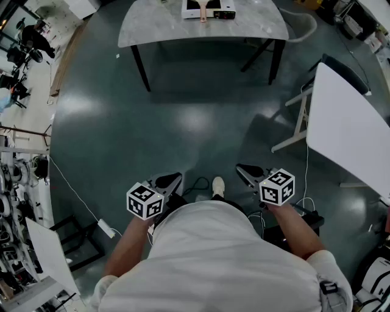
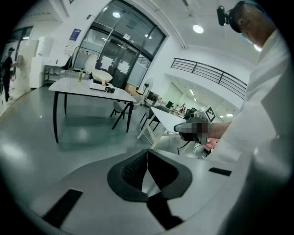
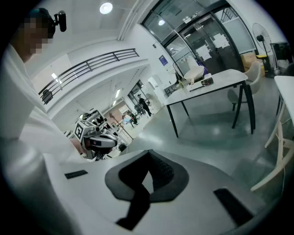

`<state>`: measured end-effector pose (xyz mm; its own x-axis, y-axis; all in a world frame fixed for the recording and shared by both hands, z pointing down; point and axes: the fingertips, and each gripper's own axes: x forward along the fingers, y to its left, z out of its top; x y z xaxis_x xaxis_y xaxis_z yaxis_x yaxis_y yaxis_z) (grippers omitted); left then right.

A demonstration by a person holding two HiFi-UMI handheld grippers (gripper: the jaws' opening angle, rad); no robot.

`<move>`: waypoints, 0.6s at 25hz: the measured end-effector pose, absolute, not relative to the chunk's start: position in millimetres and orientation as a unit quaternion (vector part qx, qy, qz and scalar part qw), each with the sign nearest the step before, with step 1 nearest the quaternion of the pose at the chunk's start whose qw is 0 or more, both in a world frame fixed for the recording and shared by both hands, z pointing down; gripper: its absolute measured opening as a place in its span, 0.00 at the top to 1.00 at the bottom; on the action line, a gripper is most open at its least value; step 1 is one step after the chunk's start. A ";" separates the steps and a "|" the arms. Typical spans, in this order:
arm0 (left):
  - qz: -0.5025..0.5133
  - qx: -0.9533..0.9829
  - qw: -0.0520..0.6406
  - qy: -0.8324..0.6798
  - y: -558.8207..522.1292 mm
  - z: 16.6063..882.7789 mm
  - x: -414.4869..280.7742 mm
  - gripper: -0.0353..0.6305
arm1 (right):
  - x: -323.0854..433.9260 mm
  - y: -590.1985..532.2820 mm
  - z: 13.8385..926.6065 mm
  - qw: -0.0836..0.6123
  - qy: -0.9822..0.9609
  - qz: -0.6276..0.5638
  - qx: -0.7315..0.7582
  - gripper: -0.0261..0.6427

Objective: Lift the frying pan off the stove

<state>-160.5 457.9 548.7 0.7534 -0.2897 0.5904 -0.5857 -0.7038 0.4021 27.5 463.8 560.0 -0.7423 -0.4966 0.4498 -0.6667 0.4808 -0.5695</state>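
Note:
The stove (image 1: 209, 8) is a flat white unit on the grey table (image 1: 152, 27) far ahead across the floor. A pale handle (image 1: 203, 14) sticks out over its near edge; the pan itself is cut off by the frame. The same table (image 2: 78, 87) shows small in the left gripper view, and the table (image 3: 216, 81) again in the right gripper view. Both grippers hang close to my body, far from the table. My left gripper (image 1: 169, 181) (image 2: 147, 161) is shut with nothing in it. My right gripper (image 1: 248, 172) (image 3: 149, 166) is likewise shut and empty.
A white table (image 1: 356, 131) with white legs stands to my right. A cable and a power strip (image 1: 106, 228) lie on the floor at the left, beside cluttered benches (image 1: 15, 183). Dark glossy floor (image 1: 183, 122) stretches between me and the grey table.

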 end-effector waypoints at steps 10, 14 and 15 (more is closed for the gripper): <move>0.175 0.902 0.340 -0.202 380.9 530.0 -96.6 0.92 | 68.2 409.0 561.7 0.070 -0.842 0.389 0.368 0.95; 0.157 0.907 0.345 -0.185 316.5 547.9 -99.1 0.92 | 57.0 360.0 576.4 0.101 -0.836 0.401 0.361 0.95; 0.151 0.908 0.346 -0.180 297.7 551.2 -104.5 0.91 | 51.9 343.0 579.3 0.102 -0.833 0.406 0.361 0.95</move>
<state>-104.5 297.7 551.2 0.8893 -0.2234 0.3990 -0.4323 -0.6954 0.5741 51.9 343.0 579.3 -0.7178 -0.5193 0.4637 -0.6853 0.4094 -0.6023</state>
